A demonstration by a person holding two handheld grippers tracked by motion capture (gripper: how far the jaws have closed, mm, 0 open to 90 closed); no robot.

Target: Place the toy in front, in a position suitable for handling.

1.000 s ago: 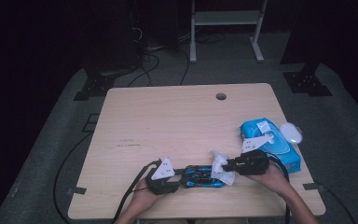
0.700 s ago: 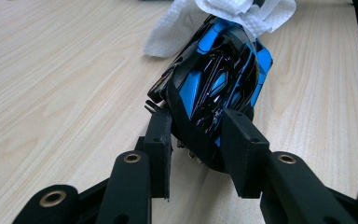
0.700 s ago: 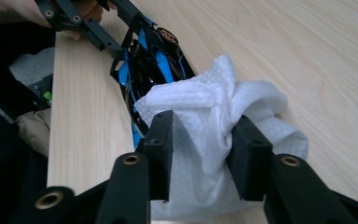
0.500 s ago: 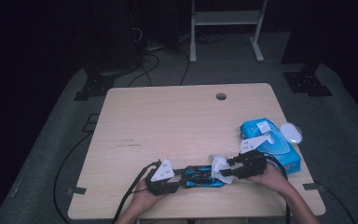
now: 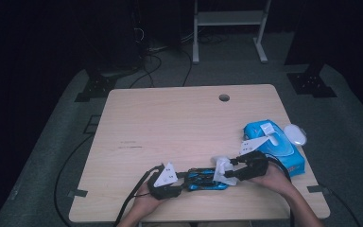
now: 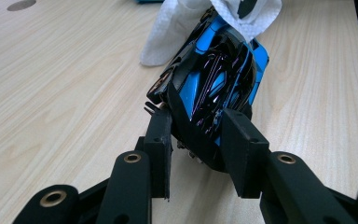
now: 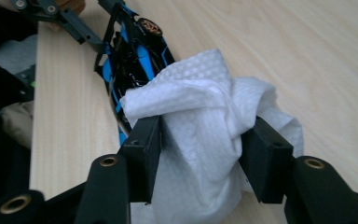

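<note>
A blue and black toy car [image 5: 205, 179] lies near the table's front edge. My left gripper [image 5: 189, 179] is shut on one end of it; in the left gripper view both pads [image 6: 161, 140] press on the car's [image 6: 219, 88] sides. A crumpled white wipe [image 5: 222, 166] rests on the car's other end. My right gripper [image 5: 224, 172] meets it from the right. Its jaws have just been opening, and the wipe [image 7: 200, 102] sits loosely bunched between them, draped over the car [image 7: 135, 51].
A blue pack of wipes [image 5: 274, 146] lies at the table's right edge, with a white oval object [image 5: 295, 135] beside it. The wooden table [image 5: 170, 123] has a cable hole [image 5: 224, 98] at the back. Cables trail off the front edge.
The right gripper's jaws have spread apart around the wipe. Both hands and the car stay where they were.
</note>
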